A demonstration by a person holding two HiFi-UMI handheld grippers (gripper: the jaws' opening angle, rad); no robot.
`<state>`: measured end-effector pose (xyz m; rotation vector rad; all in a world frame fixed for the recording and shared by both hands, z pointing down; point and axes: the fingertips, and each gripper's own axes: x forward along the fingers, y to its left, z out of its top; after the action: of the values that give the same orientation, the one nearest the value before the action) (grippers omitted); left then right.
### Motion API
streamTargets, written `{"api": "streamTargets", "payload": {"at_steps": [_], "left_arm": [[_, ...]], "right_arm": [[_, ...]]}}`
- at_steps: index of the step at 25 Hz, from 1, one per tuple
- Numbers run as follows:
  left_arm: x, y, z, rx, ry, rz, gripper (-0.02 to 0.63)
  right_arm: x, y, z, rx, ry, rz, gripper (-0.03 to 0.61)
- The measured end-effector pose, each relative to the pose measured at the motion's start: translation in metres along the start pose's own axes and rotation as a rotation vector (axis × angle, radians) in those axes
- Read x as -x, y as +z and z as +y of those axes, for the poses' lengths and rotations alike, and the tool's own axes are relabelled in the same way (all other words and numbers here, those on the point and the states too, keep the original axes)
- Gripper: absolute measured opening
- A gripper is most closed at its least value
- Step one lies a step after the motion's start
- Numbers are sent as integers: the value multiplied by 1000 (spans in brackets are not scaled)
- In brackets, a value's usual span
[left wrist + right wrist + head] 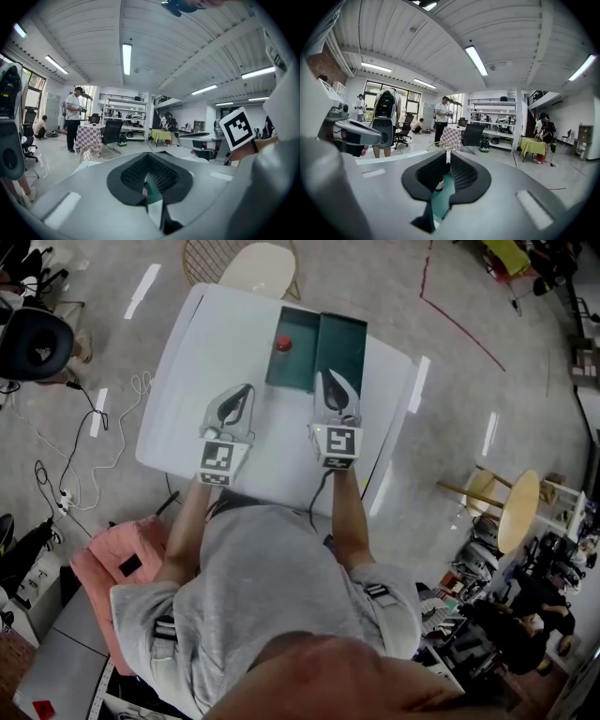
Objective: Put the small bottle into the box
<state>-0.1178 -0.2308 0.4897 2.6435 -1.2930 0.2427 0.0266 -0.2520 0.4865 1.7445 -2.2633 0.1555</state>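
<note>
- On the white rectangular table (178, 418), at 12 o'clock from the person, a dark green open box (342, 348) is laid out in two halves. The small red-capped bottle (283, 343) is seen upright within the lighter left half. Whether that half is the tray or the lid cannot be told.
- The grey left gripper (246, 395) is held at 7 o'clock of the bottle, near it but apart. Its jaws are drawn together at the tips and nothing is pinched.
- The grey right gripper (331, 382) is held at 5 o'clock of the bottle, with its tips over the near edge of the darker half. Its jaws are all but pressed together, and nothing is caught between them.
- The step is judged to be the approach, since the bottle is not yet gripped. For the next move, one claw would have to be spread, brought around the bottle's body and closed on it. If the darker half is the compartment, the bottle would then be lifted and carried towards 3 o'clock.
- A wire-framed chair (261, 268) with a cream seat is seen at 12 o'clock beyond the table, and cables (112, 437) lie on the floor at 9 o'clock.
- Nothing is seen between the claws and the bottle. The ridge between the two halves is judged the likely hindrance, and the bottle could be tipped by a careless touch.
</note>
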Motion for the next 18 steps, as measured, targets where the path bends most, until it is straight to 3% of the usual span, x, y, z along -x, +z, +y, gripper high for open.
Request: {"api": "streamTargets", "payload": {"at_steps": [18], "left_arm": [[44, 20, -79, -37, 28, -65, 11]], "right_arm": [[118, 0, -29, -18, -35, -90, 3]]}}
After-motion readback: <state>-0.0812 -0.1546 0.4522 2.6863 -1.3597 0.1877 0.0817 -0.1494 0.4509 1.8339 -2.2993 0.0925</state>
